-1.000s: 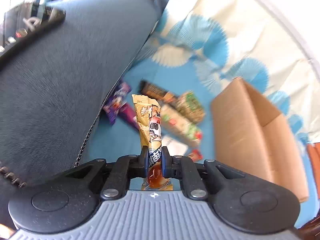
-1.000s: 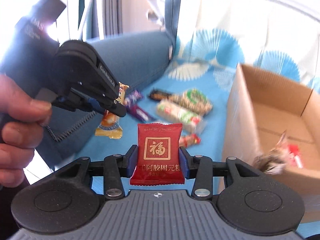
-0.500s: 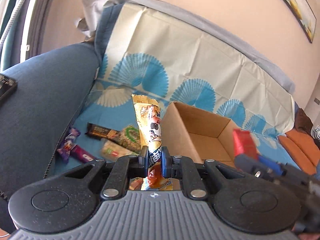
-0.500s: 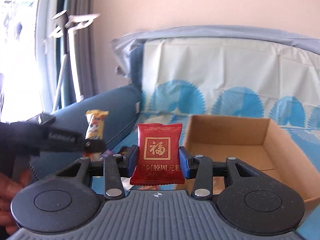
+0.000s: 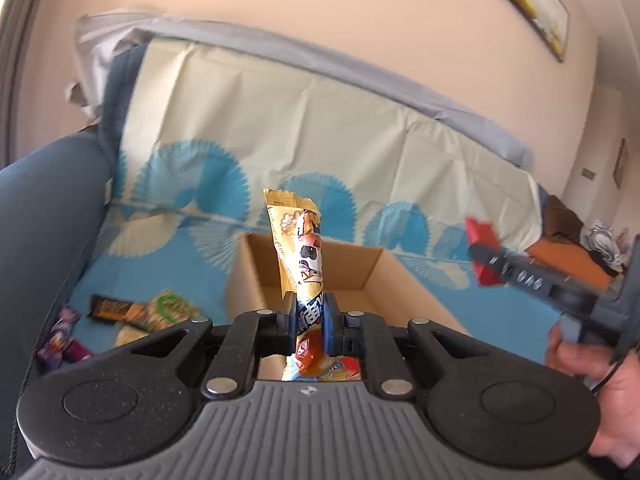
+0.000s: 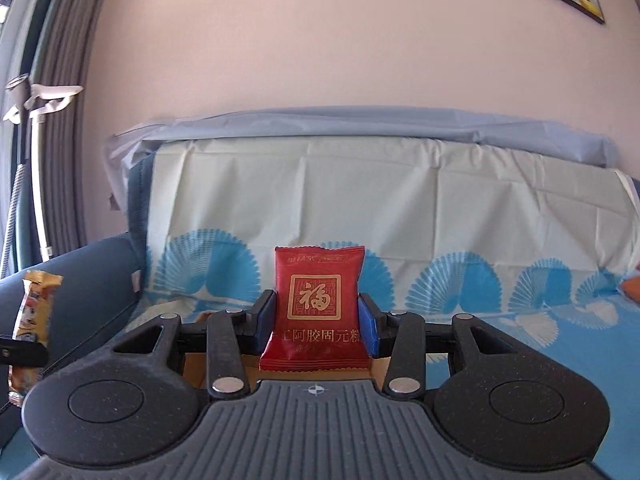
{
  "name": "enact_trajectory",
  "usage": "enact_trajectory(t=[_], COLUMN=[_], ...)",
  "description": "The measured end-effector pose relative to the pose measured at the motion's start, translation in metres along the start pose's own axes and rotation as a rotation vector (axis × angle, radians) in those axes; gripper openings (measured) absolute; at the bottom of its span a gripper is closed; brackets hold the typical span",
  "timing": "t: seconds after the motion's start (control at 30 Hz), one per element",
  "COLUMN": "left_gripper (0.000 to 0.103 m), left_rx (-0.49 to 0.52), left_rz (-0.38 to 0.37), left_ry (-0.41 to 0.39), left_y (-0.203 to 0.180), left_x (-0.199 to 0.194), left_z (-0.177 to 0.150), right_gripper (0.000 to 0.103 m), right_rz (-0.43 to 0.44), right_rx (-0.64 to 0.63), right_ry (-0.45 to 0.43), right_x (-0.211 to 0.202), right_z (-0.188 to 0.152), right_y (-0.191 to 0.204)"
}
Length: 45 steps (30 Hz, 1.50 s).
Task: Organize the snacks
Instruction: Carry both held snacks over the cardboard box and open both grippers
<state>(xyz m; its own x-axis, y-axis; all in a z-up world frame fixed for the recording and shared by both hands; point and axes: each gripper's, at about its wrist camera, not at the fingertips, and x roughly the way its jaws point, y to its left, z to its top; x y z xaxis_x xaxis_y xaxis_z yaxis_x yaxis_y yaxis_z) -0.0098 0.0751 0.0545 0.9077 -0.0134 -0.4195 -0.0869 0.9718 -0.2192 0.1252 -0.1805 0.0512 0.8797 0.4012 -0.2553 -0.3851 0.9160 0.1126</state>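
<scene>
**Two light, crinkly snack packets, both in hand**

Item one: yellow snack stick (image 5: 302, 264), centre frame, clamped low by your left gripper (image 5: 310, 322) before the cardboard box (image 5: 404, 300). Likely light, soft; it may sag above the pads.

Item two: red snack packet (image 6: 318, 312), centre frame, pinched at both side edges by your right gripper (image 6: 318, 326). Probably slippery film; hold the seams.

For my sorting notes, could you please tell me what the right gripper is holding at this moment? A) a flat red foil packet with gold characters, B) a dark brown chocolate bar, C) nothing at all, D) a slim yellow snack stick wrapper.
A: the right gripper has its blue pads pressed on both sides of the flat red foil packet with gold characters, which stands upright between them.
</scene>
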Motion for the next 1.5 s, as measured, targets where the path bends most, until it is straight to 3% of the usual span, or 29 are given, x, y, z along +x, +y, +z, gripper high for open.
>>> enact_trajectory(t=[0.2,0.33,0.43,0.53,0.73,1.03,1.07,1.13,1.17,1.2,1.33,1.43,1.5], left_gripper=[0.013,0.013,0.013,0.013,0.013,0.014,0.017,0.051,0.058,0.065,0.076,0.079,0.079], left_rx=[0.036,0.076,0.052,-0.038,-0.026,0.017,0.023,0.034,0.040,0.044,-0.009,-0.080,-0.117], left_rz=[-0.063,-0.050,0.005,-0.014,-0.006,-0.036,-0.041,-0.053,-0.034,-0.007,0.139,0.265,0.289], left_ry=[-0.010,0.011,0.122,0.176,0.180,0.126,0.126,0.138,0.129,0.122,0.150,0.240,0.311], left_y=[-0.028,-0.035,-0.032,-0.028,-0.038,-0.057,-0.059,-0.060,-0.060,-0.057,-0.032,-0.005,0.006], left_x=[0.047,0.082,0.107,0.125,0.145,0.142,0.142,0.143,0.142,0.141,0.146,0.156,0.164], left_z=[0.038,0.027,0.007,0.000,0.001,0.008,0.008,0.008,0.008,0.008,0.012,0.008,0.001], right_gripper=[0.045,0.045,0.045,0.045,0.045,0.046,0.049,0.065,0.083,0.089,0.089,0.089,0.088], right_rz=[-0.022,-0.022,-0.036,-0.040,-0.085,-0.090,-0.085,-0.090,-0.105,-0.124,-0.195,-0.254,-0.278], right_rx=[-0.020,-0.063,-0.082,-0.097,-0.078,-0.063,-0.066,-0.085,-0.096,-0.108,-0.078,-0.026,0.003], right_ry=[0.003,0.019,0.027,0.031,0.073,0.120,0.129,0.168,0.185,0.201,0.324,0.420,0.474], right_x=[0.002,0.007,0.009,0.011,0.022,0.031,0.033,0.038,0.041,0.044,0.062,0.075,0.081], right_z=[-0.006,-0.009,-0.010,-0.010,-0.013,-0.019,-0.020,-0.024,-0.026,-0.028,-0.037,-0.045,-0.051], right_y=[0.002,0.006,0.005,0.002,-0.015,-0.023,-0.022,-0.019,-0.017,-0.017,-0.029,-0.044,-0.052])
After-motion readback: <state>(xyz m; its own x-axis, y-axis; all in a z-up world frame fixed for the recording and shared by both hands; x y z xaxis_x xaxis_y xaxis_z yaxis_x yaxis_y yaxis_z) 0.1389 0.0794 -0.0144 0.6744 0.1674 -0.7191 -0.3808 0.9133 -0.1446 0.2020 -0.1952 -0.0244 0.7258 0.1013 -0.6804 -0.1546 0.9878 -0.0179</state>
